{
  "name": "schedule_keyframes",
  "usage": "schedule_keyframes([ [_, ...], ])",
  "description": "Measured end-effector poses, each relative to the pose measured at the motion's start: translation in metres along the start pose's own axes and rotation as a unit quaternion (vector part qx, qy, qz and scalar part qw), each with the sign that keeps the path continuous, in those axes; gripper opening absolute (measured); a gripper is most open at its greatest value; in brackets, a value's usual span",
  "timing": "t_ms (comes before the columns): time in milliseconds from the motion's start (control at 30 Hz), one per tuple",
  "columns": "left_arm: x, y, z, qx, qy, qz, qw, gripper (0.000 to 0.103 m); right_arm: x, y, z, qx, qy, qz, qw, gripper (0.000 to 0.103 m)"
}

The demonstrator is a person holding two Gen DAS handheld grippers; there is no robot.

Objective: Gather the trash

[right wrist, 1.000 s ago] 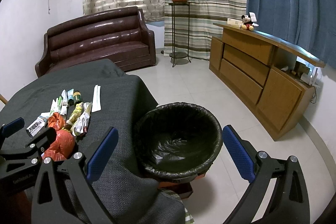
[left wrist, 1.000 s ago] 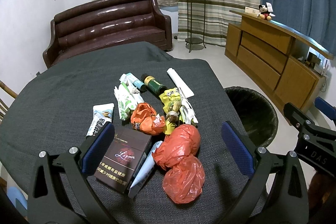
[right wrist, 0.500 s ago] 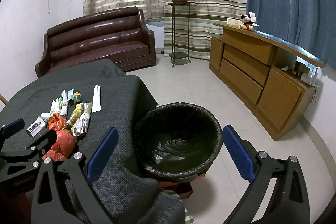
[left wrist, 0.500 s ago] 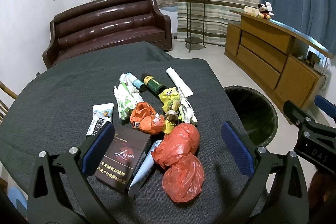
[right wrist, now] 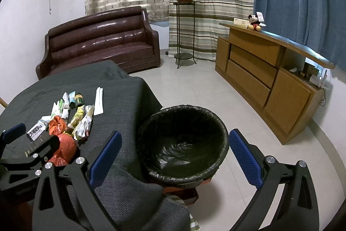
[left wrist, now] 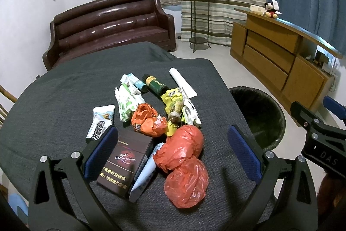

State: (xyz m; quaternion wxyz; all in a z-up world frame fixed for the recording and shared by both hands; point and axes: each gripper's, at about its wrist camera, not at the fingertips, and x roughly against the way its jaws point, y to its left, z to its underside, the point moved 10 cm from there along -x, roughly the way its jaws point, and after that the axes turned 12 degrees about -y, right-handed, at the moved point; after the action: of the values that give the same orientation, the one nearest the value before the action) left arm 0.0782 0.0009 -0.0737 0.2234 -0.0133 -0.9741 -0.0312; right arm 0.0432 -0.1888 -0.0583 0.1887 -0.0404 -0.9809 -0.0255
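Left gripper [left wrist: 173, 153] is being held wide-fingered over the trash [left wrist: 164, 122]; right gripper [right wrist: 175, 155], likewise wide and empty, is being kept above the bin [right wrist: 183, 144].

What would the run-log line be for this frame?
left gripper: open above trash pile | right gripper: open over bin | nothing held

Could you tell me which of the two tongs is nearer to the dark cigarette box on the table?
Left. The left tongs are open with the cigarette box lying right by their left finger; the right tongs are open off the table's edge, framing the trash bin.
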Motion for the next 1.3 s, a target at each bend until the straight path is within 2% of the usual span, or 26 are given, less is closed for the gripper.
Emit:
schedule_keyframes([
  [267, 0.002, 0.007, 0.012, 0.003, 0.002, -0.001, 1.0, 0.099, 0.0, 0.001, 0.0, 0.0, 0.001, 0.0, 1.0, 0.096],
  [333, 0.0, 0.0, -0.001, 0.0, 0.0, 0.0, 1.0, 0.099, 0.0, 0.0, 0.0, 0.0, 0.001, 0.0, 1.0, 0.096],
  [600, 0.003, 0.001, 0.012, 0.002, 0.001, 0.001, 1.0, 0.099, 0.0, -0.001, 0.0, 0.0, 0.002, 0.0, 1.0, 0.096],
  [633, -0.004, -0.006, 0.003, -0.001, 0.001, 0.0, 1.0, 0.099, 0.0, -0.001, 0.001, 0.0, 0.002, 0.0, 1.0, 0.096],
  [1033, -0.004, -0.007, 0.004, 0.0, 0.002, 0.0, 1.0, 0.099, 0.001, -0.001, -0.001, 0.0, 0.004, -0.001, 1.0, 0.096],
  [1167, -0.005, -0.008, 0.007, -0.002, 0.004, -0.001, 1.0, 0.099, 0.001, -0.003, 0.01, 0.001, 0.006, -0.001, 1.0, 0.096],
  [1300, -0.003, 0.003, 0.014, -0.004, 0.006, -0.011, 0.9999, 0.095, 0.001, -0.003, 0.01, 0.0, 0.007, -0.005, 1.0, 0.096],
])
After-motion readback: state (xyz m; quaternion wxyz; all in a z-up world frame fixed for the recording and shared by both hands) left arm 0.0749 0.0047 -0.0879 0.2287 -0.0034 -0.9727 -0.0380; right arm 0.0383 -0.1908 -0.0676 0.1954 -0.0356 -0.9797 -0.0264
